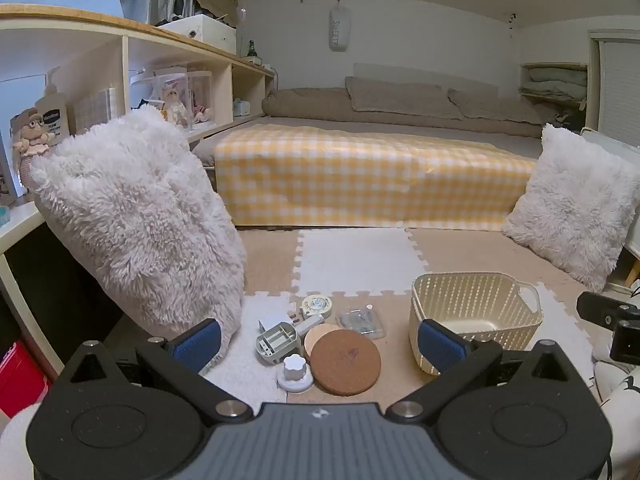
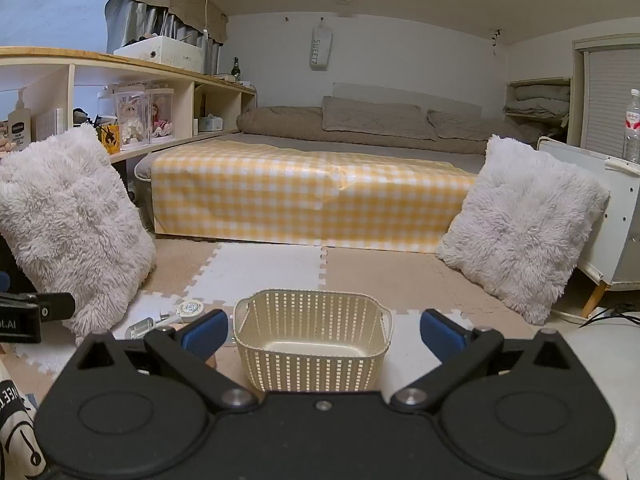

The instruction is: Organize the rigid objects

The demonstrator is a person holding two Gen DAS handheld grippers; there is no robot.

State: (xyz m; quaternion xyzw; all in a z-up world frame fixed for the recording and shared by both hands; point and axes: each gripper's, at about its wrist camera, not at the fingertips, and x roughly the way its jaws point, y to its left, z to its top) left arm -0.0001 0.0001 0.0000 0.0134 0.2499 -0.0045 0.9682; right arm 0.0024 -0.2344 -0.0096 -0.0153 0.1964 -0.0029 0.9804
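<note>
Small rigid objects lie on the foam floor mat in front of my left gripper (image 1: 318, 344): a brown cork coaster (image 1: 345, 361) on a lighter one (image 1: 320, 336), a white knob on a disc (image 1: 295, 372), a grey plastic holder (image 1: 277, 345), a round tin (image 1: 317, 306) and a clear packet (image 1: 361, 321). A cream slotted basket (image 1: 474, 316) stands empty to their right. My left gripper is open and empty above the objects. My right gripper (image 2: 323, 338) is open and empty, with the basket (image 2: 312, 344) right in front of it between its fingers.
A fluffy white pillow (image 1: 140, 232) leans on the shelf unit at left, another (image 2: 516, 236) at right. A bed with a yellow checked cover (image 2: 312, 196) lies behind. A white cabinet (image 2: 612, 216) stands far right. The other gripper shows at the frame's edge (image 1: 612, 320).
</note>
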